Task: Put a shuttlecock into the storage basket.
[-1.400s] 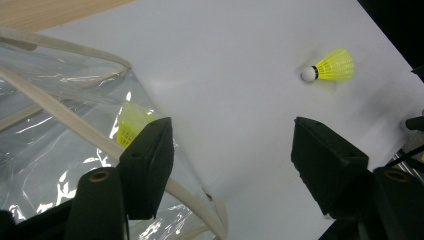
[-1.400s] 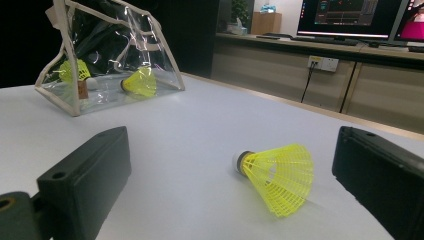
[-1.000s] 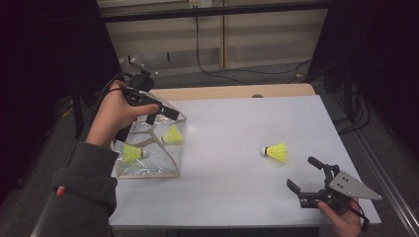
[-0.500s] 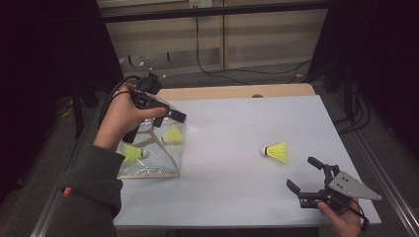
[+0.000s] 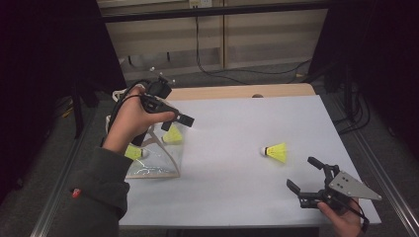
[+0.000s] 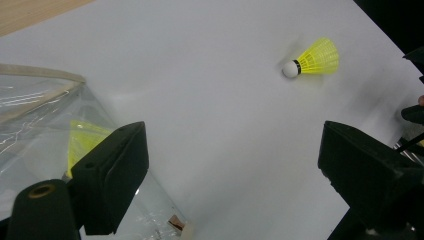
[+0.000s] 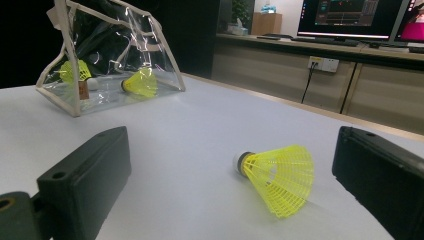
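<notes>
A clear plastic bag point(image 5: 154, 165) stands at the table's left with two yellow shuttlecocks inside, one near its right wall point(image 5: 173, 135) and one at its left point(image 5: 132, 152). My left gripper point(image 5: 177, 122) hovers just above the bag's top. Its jaws have just been opening and hold nothing. In the left gripper view the bag point(image 6: 35, 115) is at the left, with a shuttlecock point(image 6: 82, 140) behind the left jaw. A third shuttlecock point(image 5: 274, 150) point(image 6: 314, 58) lies on the white table. My right gripper point(image 5: 305, 177) rests open near the front right edge, facing that shuttlecock point(image 7: 277, 177).
The white table top point(image 5: 232, 128) has a wooden strip point(image 5: 237, 92) along its far edge. Metal rails run along both sides of the table point(image 5: 375, 163). Cables lie on the floor behind it point(image 5: 227, 74). Cabinets and monitors point(image 7: 350, 15) stand beyond the table.
My left gripper has drifted a little right and lower over the bag's top, and its jaws stand wider apart. The right gripper and the loose shuttlecock have stayed where they were.
</notes>
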The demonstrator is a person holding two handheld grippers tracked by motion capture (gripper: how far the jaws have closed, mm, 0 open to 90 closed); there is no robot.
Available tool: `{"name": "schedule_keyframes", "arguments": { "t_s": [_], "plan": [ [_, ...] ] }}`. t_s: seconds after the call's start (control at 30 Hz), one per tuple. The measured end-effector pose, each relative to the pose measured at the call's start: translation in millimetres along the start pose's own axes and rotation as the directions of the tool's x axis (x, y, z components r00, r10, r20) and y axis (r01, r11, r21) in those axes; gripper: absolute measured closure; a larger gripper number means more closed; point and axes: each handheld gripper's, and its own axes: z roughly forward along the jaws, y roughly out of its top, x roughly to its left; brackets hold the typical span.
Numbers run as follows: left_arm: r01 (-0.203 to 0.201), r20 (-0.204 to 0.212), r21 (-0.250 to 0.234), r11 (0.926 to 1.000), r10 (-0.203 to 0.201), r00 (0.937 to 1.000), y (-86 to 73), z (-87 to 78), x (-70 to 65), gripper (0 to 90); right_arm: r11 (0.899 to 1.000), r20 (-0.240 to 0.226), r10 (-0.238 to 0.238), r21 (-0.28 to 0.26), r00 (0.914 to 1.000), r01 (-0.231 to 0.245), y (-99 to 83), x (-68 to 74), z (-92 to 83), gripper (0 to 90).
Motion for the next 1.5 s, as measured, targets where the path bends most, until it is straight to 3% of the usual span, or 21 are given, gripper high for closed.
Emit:
{"name": "schedule_keyframes", "arguments": {
  "t_s": [0.67, 0.8, 1.5],
  "plan": [
    [-0.021, 0.011, -0.007, 0.9997, 0.021, 0.9997, -4.4, 18.9, -3.8, 9.8, 1.000, 0.000, 0.003, -0.001, 1.0000, -0.003, -0.3, 0.4, 0.6, 2.1],
    [-0.036, -0.006, -0.010, 0.9993, 0.036, 0.9993, -5.6, 22.4, -6.3, 9.7, 1.000, 0.000, 0.003, 0.002, 1.0000, -0.003, -0.4, 0.4, 0.5, 2.0],
    [-0.044, 0.037, -0.016, 0.9989, 0.045, 0.9983, -14.4, 45.7, -12.2, 7.7, 1.000, -0.001, 0.001, -0.002, 1.0000, -0.001, -0.2, 0.2, 0.5, 2.1]
  ]
}}
